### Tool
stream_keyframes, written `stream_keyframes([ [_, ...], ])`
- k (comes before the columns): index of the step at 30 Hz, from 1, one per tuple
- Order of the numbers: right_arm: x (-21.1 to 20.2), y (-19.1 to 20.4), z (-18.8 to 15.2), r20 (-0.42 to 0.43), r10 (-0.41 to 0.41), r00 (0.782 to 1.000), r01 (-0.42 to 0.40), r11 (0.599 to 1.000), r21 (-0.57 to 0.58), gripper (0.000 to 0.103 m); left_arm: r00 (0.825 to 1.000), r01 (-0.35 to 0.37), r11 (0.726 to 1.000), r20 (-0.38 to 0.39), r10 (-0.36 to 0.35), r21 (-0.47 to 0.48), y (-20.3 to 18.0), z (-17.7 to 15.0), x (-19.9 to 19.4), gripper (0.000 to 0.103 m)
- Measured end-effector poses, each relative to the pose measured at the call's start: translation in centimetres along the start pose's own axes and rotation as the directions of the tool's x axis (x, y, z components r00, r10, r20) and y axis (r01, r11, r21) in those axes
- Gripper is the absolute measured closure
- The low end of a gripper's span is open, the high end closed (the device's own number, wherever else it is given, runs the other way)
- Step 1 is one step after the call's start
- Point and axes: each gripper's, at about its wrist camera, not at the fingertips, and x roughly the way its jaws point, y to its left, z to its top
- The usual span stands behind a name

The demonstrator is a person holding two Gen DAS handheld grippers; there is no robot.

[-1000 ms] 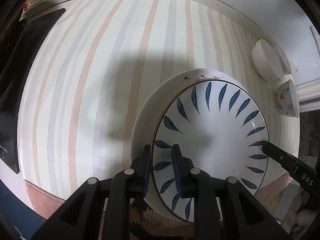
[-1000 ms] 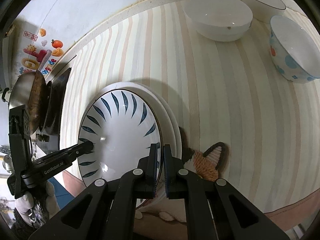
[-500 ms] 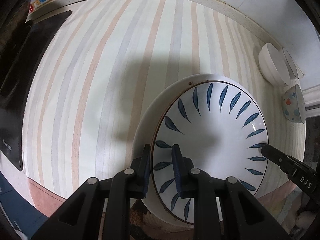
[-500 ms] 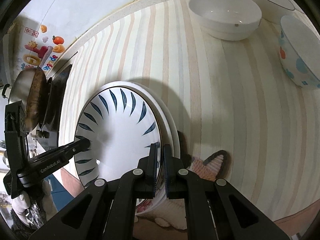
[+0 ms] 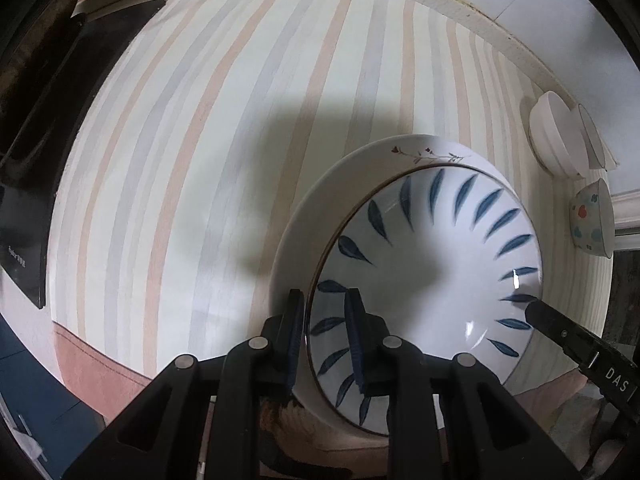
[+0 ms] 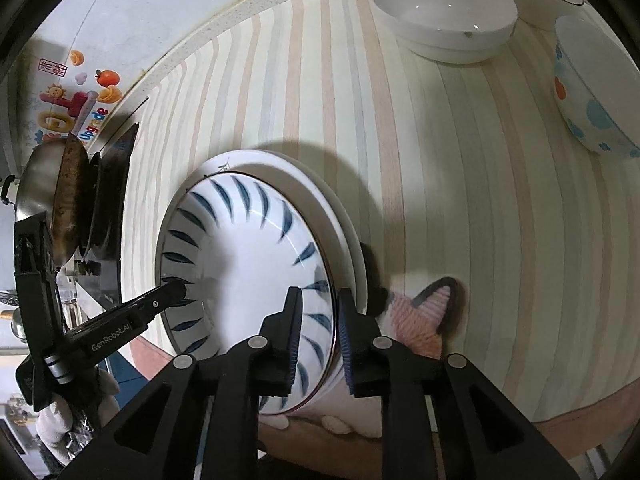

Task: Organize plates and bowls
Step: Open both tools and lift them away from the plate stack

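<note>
Blue-leaf plate (image 5: 432, 280) nested atop white plate (image 5: 320, 200), striped mat, white bowl (image 6: 444, 16) and dotted bowl (image 6: 592, 92) well apart.

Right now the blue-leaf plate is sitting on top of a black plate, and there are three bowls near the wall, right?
Not quite. The plate under the blue-leaf plate is white, with a small twig drawing on its rim, as the left wrist view shows. The three bowls near the wall are right.

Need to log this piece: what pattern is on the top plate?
White with dark blue leaf strokes fanned around the rim on the top plate; clearest in the left wrist view.
</note>
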Motion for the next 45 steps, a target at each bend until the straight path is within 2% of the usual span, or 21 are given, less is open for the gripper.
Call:
stream_keyframes([
  [2, -0.4, 0.2, -0.1, 0.007, -0.011, 1.000, 0.011, 1.000, 0.002, 0.078, 1.000, -0.006, 1.000, 0.007, 0.006, 0.004, 0.1, -0.3, -0.5, 0.084],
  [6, -2.0, 1.0, -0.8, 0.039, -0.023, 0.999, 0.024, 1.000, -0.015, 0.078, 0.999, -0.022, 1.000, 0.042, 0.021, 0.012, 0.3, -1.0, -2.0, 0.084],
  [13, -7.2, 3.8, -5.2, 0.125, -0.080, 0.989, 0.091, 0.992, -0.084, 0.064, 0.985, -0.067, 0.995, 0.163, 0.054, 0.076, -0.5, -5.6, -8.3, 0.082],
  [19, -12.7, 6.3, -10.6, 0.212, -0.108, 0.971, 0.136, 0.983, -0.122, 0.049, 0.966, -0.068, 0.989, 0.257, 0.031, 0.134, -1.7, -10.0, -13.4, 0.079],
  [22, -15.6, 7.6, -13.5, 0.270, -0.122, 0.955, 0.164, 0.977, -0.140, 0.041, 0.954, -0.069, 0.986, 0.299, 0.021, 0.151, -1.6, -12.3, -16.2, 0.078],
  [25, -18.3, 8.6, -15.7, 0.315, -0.117, 0.942, 0.170, 0.975, -0.147, 0.034, 0.944, -0.065, 0.985, 0.329, 0.009, 0.161, -1.7, -14.1, -18.4, 0.075],
  [31, -21.8, 9.9, -18.9, 0.373, -0.095, 0.923, 0.164, 0.974, -0.158, 0.022, 0.936, -0.052, 0.983, 0.353, -0.013, 0.174, -1.5, -16.7, -21.1, 0.071],
  [34, -22.7, 10.4, -20.1, 0.384, -0.094, 0.919, 0.163, 0.975, -0.153, 0.017, 0.933, -0.042, 0.982, 0.359, -0.027, 0.183, -1.4, -17.4, -21.8, 0.061],
  [35, -22.7, 10.5, -20.2, 0.385, -0.096, 0.918, 0.166, 0.974, -0.152, 0.015, 0.931, -0.042, 0.982, 0.364, -0.028, 0.185, -1.4, -17.7, -22.1, 0.051],
  [36, -22.9, 10.6, -20.4, 0.386, -0.100, 0.917, 0.169, 0.974, -0.150, 0.014, 0.929, -0.042, 0.981, 0.369, -0.032, 0.191, -1.5, -17.8, -22.3, 0.034],
  [38, -23.0, 10.8, -20.9, 0.386, -0.100, 0.917, 0.168, 0.975, -0.147, 0.012, 0.926, -0.040, 0.979, 0.375, -0.039, 0.201, -1.7, -18.0, -22.6, 0.019],
  [41, -22.9, 10.8, -20.9, 0.382, -0.097, 0.919, 0.165, 0.975, -0.148, 0.011, 0.922, -0.043, 0.977, 0.385, -0.041, 0.209, -1.9, -17.9, -22.9, 0.016],
  [45, -22.8, 10.0, -20.0, 0.377, -0.083, 0.922, 0.146, 0.979, -0.141, 0.010, 0.925, -0.044, 0.980, 0.379, -0.033, 0.195, -2.4, -16.5, -22.1, 0.015],
])
